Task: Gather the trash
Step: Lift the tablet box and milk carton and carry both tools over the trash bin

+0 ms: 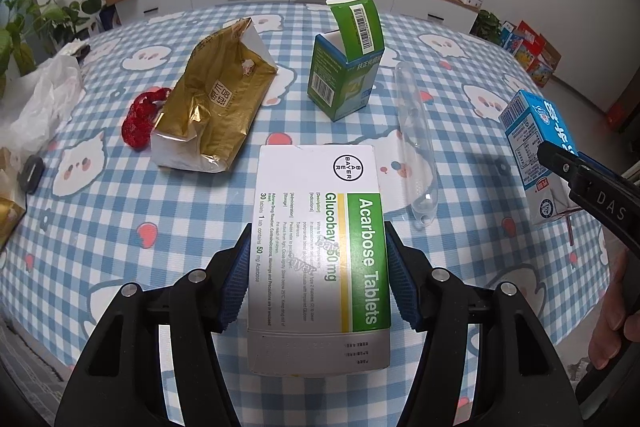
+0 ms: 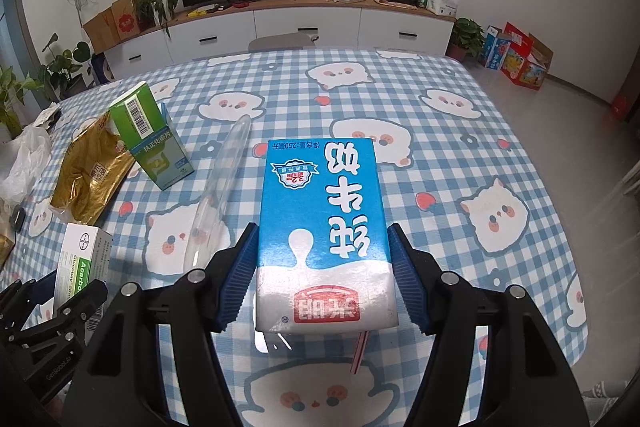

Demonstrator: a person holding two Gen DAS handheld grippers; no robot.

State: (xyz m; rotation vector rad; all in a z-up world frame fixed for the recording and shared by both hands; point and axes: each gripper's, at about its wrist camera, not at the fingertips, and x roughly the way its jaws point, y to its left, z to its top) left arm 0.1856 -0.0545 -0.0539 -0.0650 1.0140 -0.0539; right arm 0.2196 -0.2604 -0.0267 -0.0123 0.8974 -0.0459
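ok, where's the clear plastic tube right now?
The clear plastic tube lies flat on the tablecloth, between the green box and the milk carton; right wrist view shows it left of the carton.

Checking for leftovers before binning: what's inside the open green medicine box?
The green medicine box stands with its flap up; only a white inner wall shows. Its contents are hidden from both cameras.

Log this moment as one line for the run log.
left gripper: shut on white-green cardboard tablet box | right gripper: shut on blue-white milk carton | both lifted

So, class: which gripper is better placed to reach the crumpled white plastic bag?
Left. The bag lies at the table's left edge, the left gripper's side; the right gripper sits farther right.
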